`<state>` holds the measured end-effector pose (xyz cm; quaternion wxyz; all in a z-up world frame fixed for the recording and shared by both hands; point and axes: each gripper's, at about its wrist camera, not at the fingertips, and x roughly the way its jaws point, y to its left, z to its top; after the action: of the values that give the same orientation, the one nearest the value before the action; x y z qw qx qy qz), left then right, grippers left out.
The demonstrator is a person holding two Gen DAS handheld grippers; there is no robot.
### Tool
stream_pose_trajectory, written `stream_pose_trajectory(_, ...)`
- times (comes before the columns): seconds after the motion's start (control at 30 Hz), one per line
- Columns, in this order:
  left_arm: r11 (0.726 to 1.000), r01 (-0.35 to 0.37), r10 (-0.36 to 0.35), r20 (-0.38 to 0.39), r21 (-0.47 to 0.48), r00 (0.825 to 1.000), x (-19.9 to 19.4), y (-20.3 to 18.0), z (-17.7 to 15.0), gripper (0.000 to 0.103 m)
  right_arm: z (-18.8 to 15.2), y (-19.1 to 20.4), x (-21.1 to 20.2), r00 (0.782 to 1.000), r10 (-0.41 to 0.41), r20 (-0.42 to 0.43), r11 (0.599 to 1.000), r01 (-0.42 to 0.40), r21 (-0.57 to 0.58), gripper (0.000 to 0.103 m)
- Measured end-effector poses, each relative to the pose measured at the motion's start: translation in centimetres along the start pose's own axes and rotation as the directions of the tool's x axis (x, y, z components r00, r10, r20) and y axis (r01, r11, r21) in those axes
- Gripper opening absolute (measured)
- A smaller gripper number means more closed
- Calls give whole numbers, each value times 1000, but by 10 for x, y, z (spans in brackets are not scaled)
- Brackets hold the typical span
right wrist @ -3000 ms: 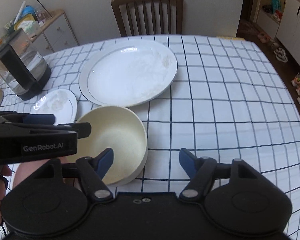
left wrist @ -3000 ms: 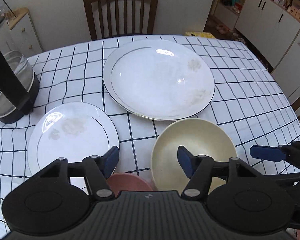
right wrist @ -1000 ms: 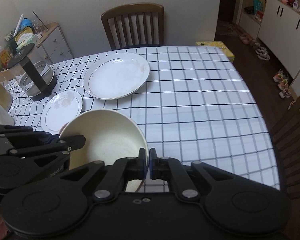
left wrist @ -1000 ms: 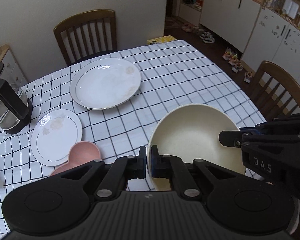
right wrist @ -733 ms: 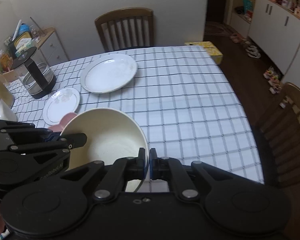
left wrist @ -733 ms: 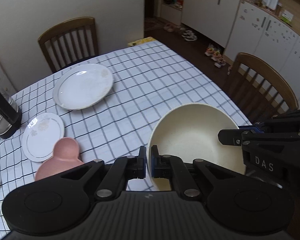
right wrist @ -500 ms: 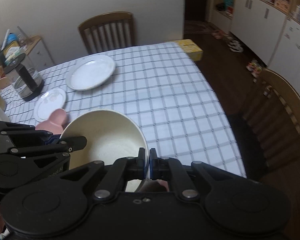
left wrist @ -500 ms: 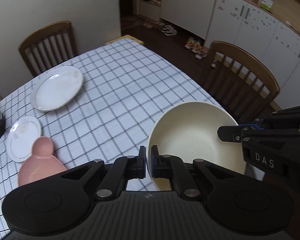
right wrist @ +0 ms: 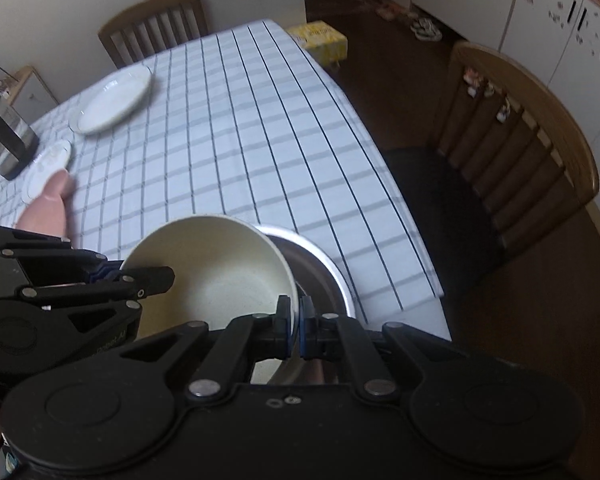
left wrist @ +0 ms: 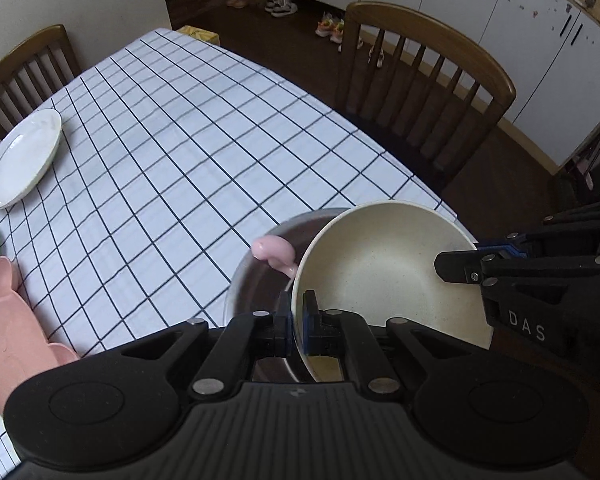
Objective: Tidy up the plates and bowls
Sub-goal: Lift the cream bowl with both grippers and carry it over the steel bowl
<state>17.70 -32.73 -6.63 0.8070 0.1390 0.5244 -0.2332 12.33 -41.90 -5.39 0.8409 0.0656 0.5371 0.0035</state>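
Note:
A cream bowl (left wrist: 384, 272) (right wrist: 220, 280) hangs tilted between both grippers, just above a steel bowl (left wrist: 256, 284) (right wrist: 324, 268) at the table's near right corner. My left gripper (left wrist: 298, 320) is shut on the cream bowl's left rim; the right wrist view shows this left gripper (right wrist: 140, 278) on that rim too. My right gripper (right wrist: 296, 332) (left wrist: 460, 266) is shut on the opposite rim. A pale pink piece (left wrist: 274, 250) lies inside the steel bowl. On the table farther left lie a pink dish (left wrist: 12, 320) (right wrist: 48, 204), a large white plate (left wrist: 20, 160) (right wrist: 116, 100) and a small plate (right wrist: 46, 168).
A checked cloth (left wrist: 180, 152) covers the table. One wooden chair (left wrist: 420, 80) (right wrist: 520, 140) stands close beside the table's right edge, another (right wrist: 156, 24) at the far end. A glass kettle (right wrist: 8, 140) is at the far left, a yellow box (right wrist: 320, 40) on the floor.
Both grippers carried the cream bowl rightward, away from the plates and pink dish, to the table's corner. The steel bowl has come into view under it.

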Motion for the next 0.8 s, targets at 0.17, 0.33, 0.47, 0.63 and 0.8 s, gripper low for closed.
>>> stream_pose_trajectory(0.17, 1000, -12, 12, -19, 7, 1000, 12, -4, -3, 4, -10, -10, 12, 999, 17, -26, 1000, -17, 18, 5)
stream_pose_trajectory(0.33, 1000, -24, 24, -26, 11, 999, 21, -3, -5, 4, -12, -11, 21, 999, 22, -36, 1000, -22, 10, 5)
stream_pose_trajectory(0.47, 1000, -20, 20, -31, 11, 999, 25, -1, -10, 4, -14, -9, 26, 999, 16, -32, 1000, -16, -6, 5)
stream_pose_trajectory(0.63, 999, -27, 27, -24, 23, 999, 28, -2, -13, 4, -16, -5, 27, 1000, -1, -21, 999, 1, -34, 5)
stream_pose_trajectory(0.8, 999, -30, 31, -24, 36, 999, 30, -3, -14, 4, -15, -4, 28, 1000, -15, -16, 999, 14, -45, 6)
